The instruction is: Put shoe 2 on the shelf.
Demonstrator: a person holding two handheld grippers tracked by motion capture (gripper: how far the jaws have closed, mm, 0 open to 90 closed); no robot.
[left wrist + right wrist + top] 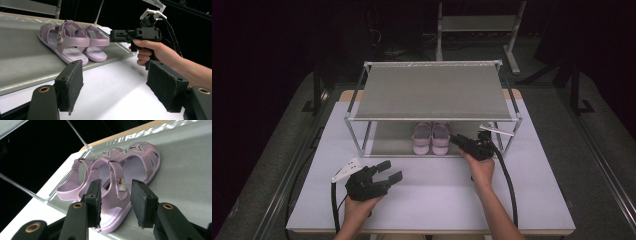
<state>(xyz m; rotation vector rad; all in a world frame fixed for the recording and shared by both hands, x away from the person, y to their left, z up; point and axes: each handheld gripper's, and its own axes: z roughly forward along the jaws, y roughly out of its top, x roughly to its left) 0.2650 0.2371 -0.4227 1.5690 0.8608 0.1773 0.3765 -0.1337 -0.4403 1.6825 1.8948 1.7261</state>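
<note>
Right gripper point(460, 140) at centre right of the high view, aimed at the pair of purple sandals point(431, 138) on the lower shelf of the metal rack point(432, 118). Jaws apart, nothing pinched; seen along its own jaws, the nearer sandal point(117, 195) sits in the middle of the frame with its heel end just past the two black pads point(96, 200), no contact visible. The other sandal point(82, 182) just beside it to the left, touching or nearly so.

Left gripper point(392, 171) at lower left of the high view, held above the white table point(522, 195), well apart from the rack. Jaws spread wide, empty. From its own view, pads point(72, 85) at the bottom corners of the frame, sandals point(72, 42) in the upper left on the grey shelf, right gripper point(116, 35) and its hand point(155, 53) at upper right, just beside the sandals' heels.
</note>
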